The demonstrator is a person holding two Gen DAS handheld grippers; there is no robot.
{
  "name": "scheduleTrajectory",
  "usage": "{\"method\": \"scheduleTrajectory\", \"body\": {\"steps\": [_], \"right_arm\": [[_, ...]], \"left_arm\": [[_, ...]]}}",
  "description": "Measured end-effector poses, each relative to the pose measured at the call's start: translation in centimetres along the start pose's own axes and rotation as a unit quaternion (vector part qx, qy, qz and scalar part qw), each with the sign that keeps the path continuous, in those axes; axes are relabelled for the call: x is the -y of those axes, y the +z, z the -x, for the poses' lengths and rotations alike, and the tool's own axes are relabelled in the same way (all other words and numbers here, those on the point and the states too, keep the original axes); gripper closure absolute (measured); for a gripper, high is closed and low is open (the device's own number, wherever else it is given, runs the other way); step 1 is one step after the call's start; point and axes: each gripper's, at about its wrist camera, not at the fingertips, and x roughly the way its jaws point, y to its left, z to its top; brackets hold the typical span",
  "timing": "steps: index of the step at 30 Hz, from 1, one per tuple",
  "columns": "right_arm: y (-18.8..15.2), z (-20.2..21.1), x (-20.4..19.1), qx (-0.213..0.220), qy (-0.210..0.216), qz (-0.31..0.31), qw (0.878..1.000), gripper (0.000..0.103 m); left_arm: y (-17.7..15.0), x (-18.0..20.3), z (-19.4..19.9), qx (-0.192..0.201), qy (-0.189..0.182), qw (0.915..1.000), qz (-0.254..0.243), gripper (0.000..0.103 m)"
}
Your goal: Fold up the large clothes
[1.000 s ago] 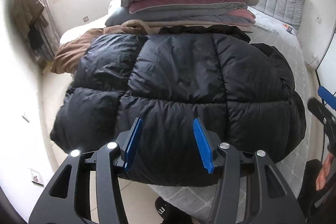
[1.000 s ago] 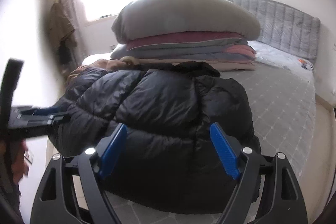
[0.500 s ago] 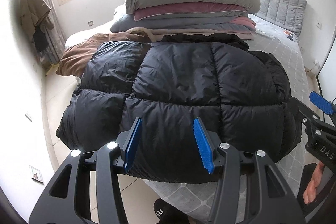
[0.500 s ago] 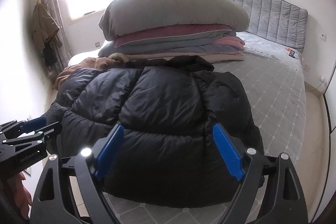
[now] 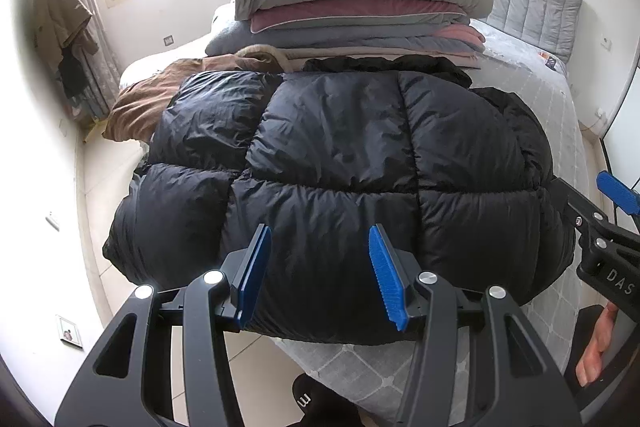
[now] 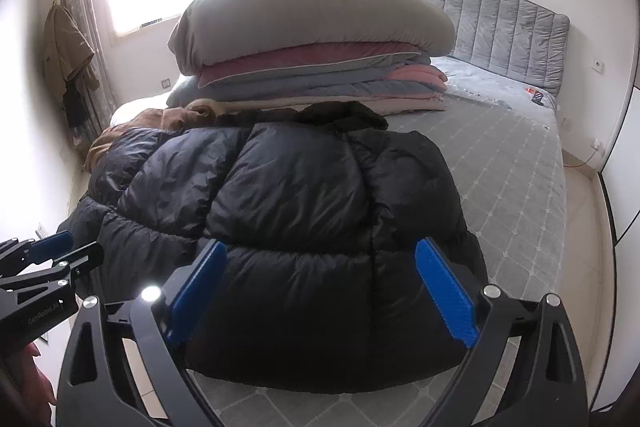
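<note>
Bedroom, grey quilted bed (image 6: 516,187) with a tall stack of folded bedding (image 6: 312,39) at the far side. Black puffer jacket (image 5: 352,163) lies on the near end of the bed, back up, its left edge and hem hanging over the mattress edge. Left gripper (image 5: 320,267) hovers over the hem, fingers spread, holding nothing. Right gripper (image 6: 320,291) same: wide apart, empty, over the right half of the hem. Risks, as I judge them: shell looks slick and the fill lofty, so a shallow pinch could slip off or catch only the top layer, and the fold will spring back open. Overhanging side may drag the whole jacket to the floor once lifted. Brown garment (image 5: 148,99) touches the far-left corner and could get pulled along.
</note>
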Motion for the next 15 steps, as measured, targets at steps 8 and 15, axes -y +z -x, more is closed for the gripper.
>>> {"method": "scheduleTrajectory", "body": {"steps": [8,15], "right_arm": [[0.05,-0.19,-0.15,-0.002,-0.004,0.003,1.0,0.011],[-0.01,-0.21,-0.32,-0.005,0.001,0.007,1.0,0.011]], "left_arm": [[0.01,0.02,-0.2,-0.001,-0.003,1.0,0.0,0.055],[-0.03,0.12,-0.34,-0.001,-0.004,1.0,0.0,0.055]]}}
